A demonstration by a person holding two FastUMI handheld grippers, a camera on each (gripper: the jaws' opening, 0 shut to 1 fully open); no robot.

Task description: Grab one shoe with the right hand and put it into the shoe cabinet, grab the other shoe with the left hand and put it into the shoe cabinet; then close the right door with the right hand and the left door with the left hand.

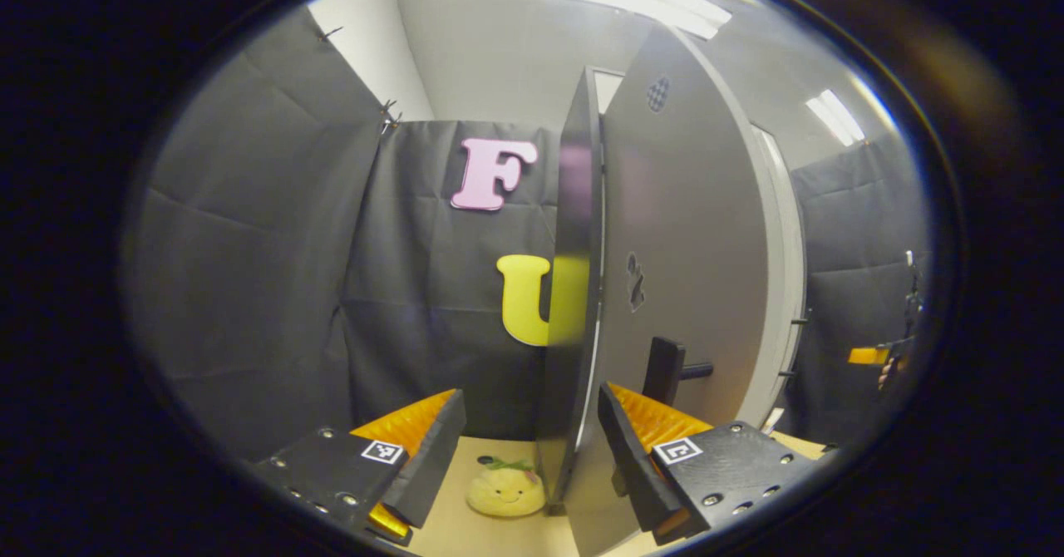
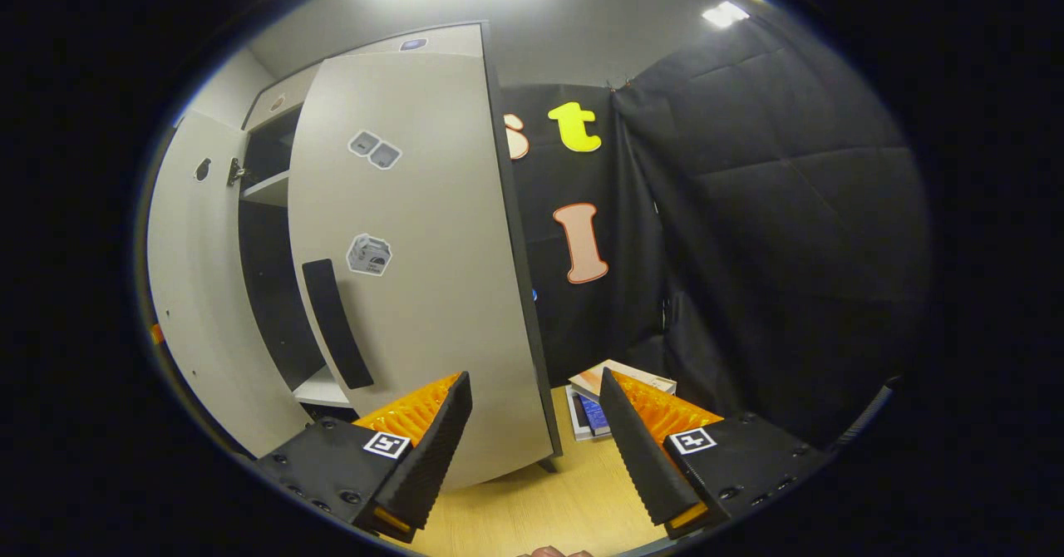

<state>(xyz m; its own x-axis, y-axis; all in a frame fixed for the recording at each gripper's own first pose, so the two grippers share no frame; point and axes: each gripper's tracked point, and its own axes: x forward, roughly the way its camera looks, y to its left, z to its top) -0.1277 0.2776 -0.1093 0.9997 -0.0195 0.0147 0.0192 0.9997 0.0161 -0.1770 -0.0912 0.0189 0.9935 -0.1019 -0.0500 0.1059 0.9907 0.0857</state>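
Cabinet interior dark, shoes indiscernible, right door ajar

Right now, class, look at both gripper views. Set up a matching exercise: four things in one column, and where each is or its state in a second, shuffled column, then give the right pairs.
Things:
1. yellow plush toy
2. stack of books
3. left cabinet door
4. right cabinet door

Places or states:
A. on the floor to the right of the right door
B. seen edge-on, its edge between the left gripper's open fingers
C. on the floor beside the left door's bottom edge
D. ajar, with a dark vertical handle and stickers on its face

Pairs: 1-C, 2-A, 3-B, 4-D
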